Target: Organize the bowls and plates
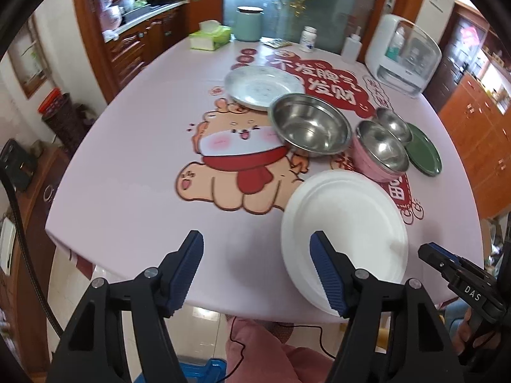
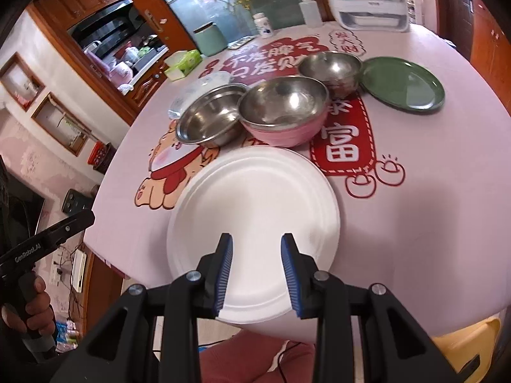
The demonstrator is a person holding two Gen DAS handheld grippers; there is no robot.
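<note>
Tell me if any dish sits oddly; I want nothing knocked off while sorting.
The white plate lies at the near edge of the table, and its rim appears to jut slightly past that edge. Nothing looks spilled or broken. The bowls and the green plate sit well in from the edge.

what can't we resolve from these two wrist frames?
- Left wrist view: near edge of the white plate is covered by a finger of the left gripper.
- Right wrist view: the clear plate is blurred and partly behind the steel bowl.
- Right wrist view: the white plate's near rim sits behind the right gripper; contact cannot be told.
</note>
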